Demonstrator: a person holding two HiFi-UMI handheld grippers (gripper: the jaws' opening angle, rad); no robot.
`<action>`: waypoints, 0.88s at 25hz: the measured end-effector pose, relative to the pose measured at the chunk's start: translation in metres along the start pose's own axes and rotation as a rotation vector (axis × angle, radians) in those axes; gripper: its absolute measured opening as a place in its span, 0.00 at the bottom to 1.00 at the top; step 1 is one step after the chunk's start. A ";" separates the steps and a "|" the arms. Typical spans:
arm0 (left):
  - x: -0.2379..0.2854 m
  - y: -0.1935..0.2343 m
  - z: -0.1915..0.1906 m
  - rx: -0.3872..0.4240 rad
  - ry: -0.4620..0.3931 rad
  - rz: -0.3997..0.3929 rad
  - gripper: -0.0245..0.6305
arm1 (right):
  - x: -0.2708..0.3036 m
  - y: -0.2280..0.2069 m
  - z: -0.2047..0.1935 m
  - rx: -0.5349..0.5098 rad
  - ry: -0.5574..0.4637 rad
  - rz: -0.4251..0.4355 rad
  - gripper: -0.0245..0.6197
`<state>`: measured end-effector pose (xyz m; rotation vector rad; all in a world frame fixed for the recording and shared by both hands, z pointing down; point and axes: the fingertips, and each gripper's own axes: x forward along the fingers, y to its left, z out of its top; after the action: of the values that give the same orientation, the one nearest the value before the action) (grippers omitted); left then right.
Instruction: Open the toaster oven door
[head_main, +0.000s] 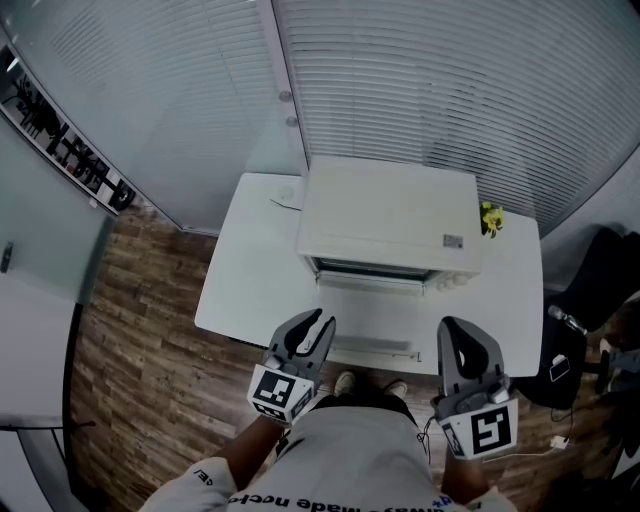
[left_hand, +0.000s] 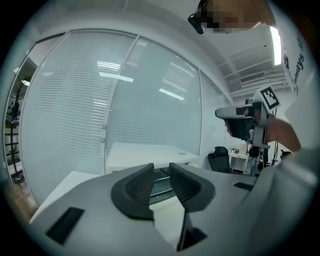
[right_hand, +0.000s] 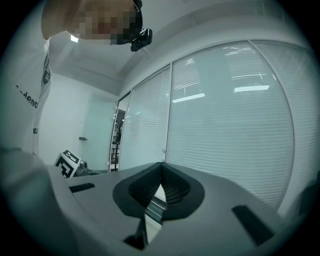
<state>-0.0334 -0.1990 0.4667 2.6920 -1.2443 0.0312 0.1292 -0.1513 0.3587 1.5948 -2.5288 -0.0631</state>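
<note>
A white toaster oven (head_main: 390, 215) stands on a white table (head_main: 250, 270). Its door (head_main: 370, 315) lies folded down toward me, with a dark slot open above it. Both grippers hang in front of the table edge, apart from the oven. My left gripper (head_main: 322, 328) is below the door's left corner, jaws parted with nothing between them. In the left gripper view, the left gripper (left_hand: 161, 172) points level at the oven (left_hand: 161, 184). My right gripper (head_main: 460, 335) is below the door's right corner. In the right gripper view, the right gripper's (right_hand: 161, 170) tips touch, empty.
A small yellow object (head_main: 491, 218) sits on the table right of the oven. Slatted blinds (head_main: 450, 80) close off the far side. A dark chair (head_main: 600, 270) and gear stand at the right, a wall rack (head_main: 70, 150) at the left, and wood flooring (head_main: 140, 330) lies below.
</note>
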 end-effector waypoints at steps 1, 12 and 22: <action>0.002 -0.004 0.009 0.002 -0.013 -0.011 0.20 | 0.000 -0.001 -0.001 0.000 0.001 -0.002 0.05; 0.009 -0.033 0.078 0.036 -0.096 -0.098 0.18 | -0.003 -0.004 -0.002 -0.003 0.008 -0.019 0.05; 0.005 -0.047 0.109 0.062 -0.158 -0.127 0.15 | -0.005 -0.006 -0.002 -0.005 0.017 -0.023 0.05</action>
<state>-0.0003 -0.1914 0.3524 2.8697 -1.1265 -0.1657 0.1366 -0.1494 0.3594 1.6159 -2.4964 -0.0583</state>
